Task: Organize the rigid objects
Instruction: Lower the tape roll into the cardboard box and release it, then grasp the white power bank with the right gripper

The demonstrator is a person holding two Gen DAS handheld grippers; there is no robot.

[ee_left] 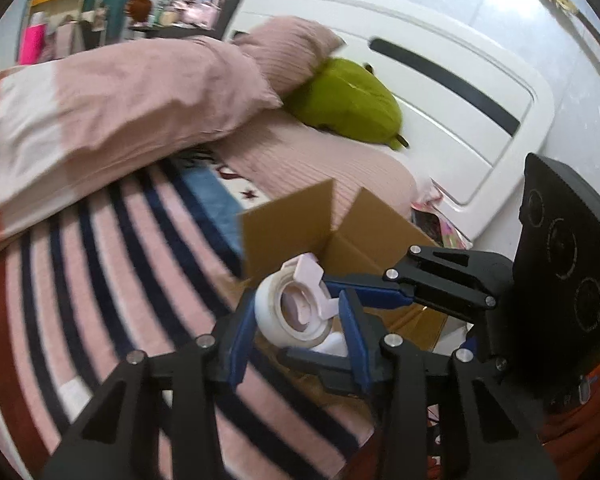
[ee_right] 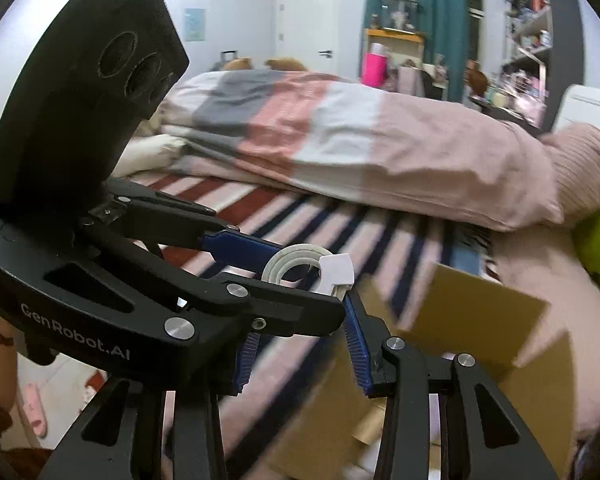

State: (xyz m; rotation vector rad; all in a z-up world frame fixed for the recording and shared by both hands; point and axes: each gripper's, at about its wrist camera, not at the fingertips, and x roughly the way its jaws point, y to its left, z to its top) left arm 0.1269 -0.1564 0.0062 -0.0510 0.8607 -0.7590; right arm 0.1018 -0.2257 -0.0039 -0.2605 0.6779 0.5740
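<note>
My left gripper (ee_left: 298,320) is shut on a white tape roll in a pale pink dispenser (ee_left: 296,304), held above the bed beside an open cardboard box (ee_left: 364,232). In the right wrist view the same tape roll (ee_right: 300,266) sits between the left gripper's blue fingers (ee_right: 244,246). My right gripper (ee_right: 300,344) is open and empty, just under the left one, with the box (ee_right: 472,316) ahead and to the right. In the left wrist view the right gripper (ee_left: 336,322) reaches in from the right, its fingers behind the tape.
The box stands on a pink and navy striped blanket (ee_left: 112,248). A pink duvet (ee_left: 112,104), a pillow (ee_left: 292,52) and a green plush toy (ee_left: 348,100) lie behind it. A white headboard (ee_left: 460,92) is at the back. Shelves and a desk (ee_right: 396,52) stand across the room.
</note>
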